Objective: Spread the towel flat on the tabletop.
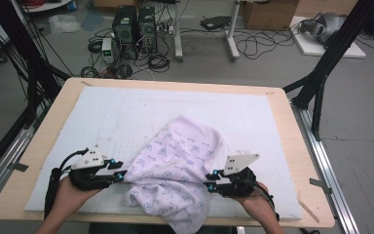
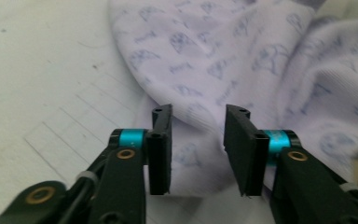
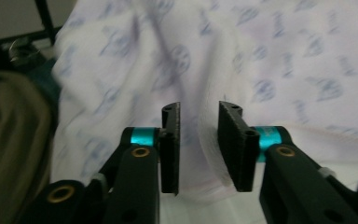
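Two grippers flank the garment now, and both are parted with nothing pinched. The left gripper [image 1: 118, 170] sits at the left edge of the printed white garment [image 1: 180, 165], its fingers [image 2: 161, 149] standing a moderate way apart; in the left gripper view a rounded fold of cloth lies beyond and between them, but the pads are not pressing it. Across the heap, the right gripper [image 1: 212, 180] comes in at the garment's right edge, fingers [image 3: 170, 149] likewise gapped, cloth ahead of them, nothing clamped.

And the garment itself? It's lying crumpled on the white mat [image 1: 102, 117] that covers the worktop [image 1: 297, 146], towards the near edge, with its lower end draped over that edge towards the person.

So this looks like the regrasp in a fold or spread, as I read it. To do it well, each side should bite a single clean edge rather than a bunched wad: slide the lower finger under the fold, keep it low to the mat, close fully before lifting. Match the two hands in height too, or the cloth will skew. That overhanging end could drag the whole piece off the mat, so pull away from the near edge.
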Available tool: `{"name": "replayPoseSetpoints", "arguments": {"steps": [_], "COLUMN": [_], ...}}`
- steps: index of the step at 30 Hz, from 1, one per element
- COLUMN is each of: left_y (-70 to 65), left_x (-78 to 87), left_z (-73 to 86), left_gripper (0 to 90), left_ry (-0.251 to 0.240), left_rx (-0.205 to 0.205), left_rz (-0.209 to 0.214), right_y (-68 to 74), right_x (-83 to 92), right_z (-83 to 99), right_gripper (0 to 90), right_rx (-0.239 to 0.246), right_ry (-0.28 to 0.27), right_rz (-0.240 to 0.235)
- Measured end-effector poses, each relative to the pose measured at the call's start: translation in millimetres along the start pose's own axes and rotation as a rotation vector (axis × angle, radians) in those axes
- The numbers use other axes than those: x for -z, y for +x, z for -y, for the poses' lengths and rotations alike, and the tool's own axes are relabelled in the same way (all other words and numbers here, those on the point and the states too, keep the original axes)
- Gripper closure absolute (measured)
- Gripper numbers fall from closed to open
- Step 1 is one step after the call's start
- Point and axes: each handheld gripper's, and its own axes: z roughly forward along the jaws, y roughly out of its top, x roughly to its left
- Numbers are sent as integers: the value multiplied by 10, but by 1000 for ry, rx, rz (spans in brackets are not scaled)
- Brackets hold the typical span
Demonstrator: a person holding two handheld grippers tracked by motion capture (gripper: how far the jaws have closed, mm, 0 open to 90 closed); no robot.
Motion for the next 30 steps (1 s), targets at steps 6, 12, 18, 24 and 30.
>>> {"name": "replayPoseSetpoints", "arguments": {"steps": [6, 12, 18, 24, 30], "left_y": [331, 497, 480, 501, 583], "left_x": [-281, -794, -977, -796, -430], "left_z": [-193, -197, -122, -169, -346], "left_gripper": [531, 523, 800, 838, 838], "left_ry": [-28, 64, 126, 91, -21], "left_rx": [60, 114, 98, 108, 135], "left_rz": [-11, 15, 89, 36, -52], "right_y": [-356, -645, -729, -740, -808], "right_x": [-169, -502, -639, -617, -425], "right_z": [-185, -146, -69, -135, -400], "right_gripper": [562, 495, 641, 873, 877], "right_rx": [-38, -90, -108, -64, -51], "right_ry": [-27, 65, 133, 138, 47], "right_rz": [92, 163, 153, 143, 167]}}
